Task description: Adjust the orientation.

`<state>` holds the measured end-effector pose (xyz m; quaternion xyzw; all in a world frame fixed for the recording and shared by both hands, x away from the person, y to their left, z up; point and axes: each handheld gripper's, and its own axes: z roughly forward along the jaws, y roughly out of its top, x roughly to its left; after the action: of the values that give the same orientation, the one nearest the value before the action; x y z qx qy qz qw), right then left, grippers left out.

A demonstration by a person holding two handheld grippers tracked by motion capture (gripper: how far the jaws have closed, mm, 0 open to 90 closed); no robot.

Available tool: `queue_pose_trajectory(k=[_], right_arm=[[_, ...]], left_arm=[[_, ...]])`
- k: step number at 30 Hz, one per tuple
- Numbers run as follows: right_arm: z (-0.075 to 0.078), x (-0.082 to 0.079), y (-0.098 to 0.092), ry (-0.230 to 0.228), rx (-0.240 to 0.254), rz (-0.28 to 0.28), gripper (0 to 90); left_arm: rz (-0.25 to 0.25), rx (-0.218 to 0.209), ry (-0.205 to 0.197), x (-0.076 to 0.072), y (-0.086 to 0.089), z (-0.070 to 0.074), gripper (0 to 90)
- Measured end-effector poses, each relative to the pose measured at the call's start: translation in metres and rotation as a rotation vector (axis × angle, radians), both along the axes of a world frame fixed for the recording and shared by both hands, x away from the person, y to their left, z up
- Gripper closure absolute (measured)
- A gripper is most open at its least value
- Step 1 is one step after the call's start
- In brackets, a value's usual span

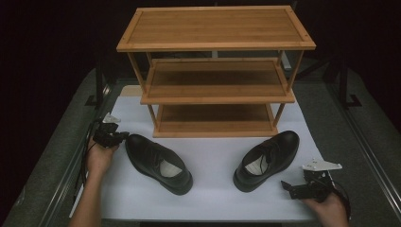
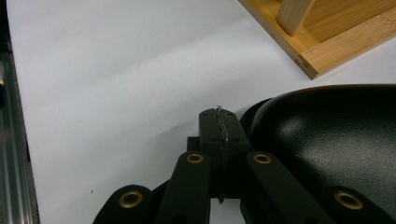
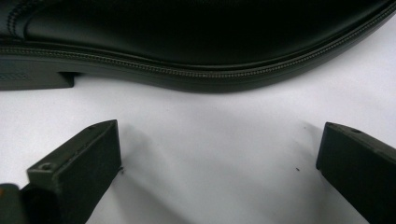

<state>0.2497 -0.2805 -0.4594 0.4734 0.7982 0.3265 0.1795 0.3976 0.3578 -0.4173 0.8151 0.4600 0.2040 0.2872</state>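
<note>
Two bare forearms come up from the bottom edge of the high view, each hand holding a black two-jaw gripper. At lower right the right gripper point(image 1: 289, 187) sits low over the white sheet point(image 1: 213, 156) covering the table, its jaws spread wide and holding nothing; in the right gripper view the two black pads stand far apart with bare white surface between them, and the stitched welt and heel of a shoe point(image 3: 187, 42) cross the upper part of the frame just beyond them. At left of centre the left gripper point(image 1: 124, 135) has its jaws pressed together with nothing between them, the tips just beside the toe end of the left-hand glossy black leather lace-up shoe point(image 1: 158, 162); whether they touch it I cannot tell. That shoe lies diagonally, heel toward the lower middle. The matching right-hand black leather shoe point(image 1: 267, 160) lies on the sheet at right of centre, angled the opposite way, well apart from its mate. Behind both, across the upper middle of the frame, stands a three-tier bamboo shoe rack point(image 1: 215, 47), all shelves bare.
</note>
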Motion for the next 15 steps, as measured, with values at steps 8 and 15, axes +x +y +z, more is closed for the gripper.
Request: queue_pose_trajectory(k=[8,15], right_arm=[[0.000,0.000,0.000,-0.001,0.000,0.000,0.0],[0.000,0.000,0.000,-0.001,0.000,0.000,0.0]], left_arm=[[-0.048,-0.036,-0.003,0.000,-0.014,-0.001,90.0],[-0.115,-0.037,0.001,0.000,-0.038,-0.001,90.0]])
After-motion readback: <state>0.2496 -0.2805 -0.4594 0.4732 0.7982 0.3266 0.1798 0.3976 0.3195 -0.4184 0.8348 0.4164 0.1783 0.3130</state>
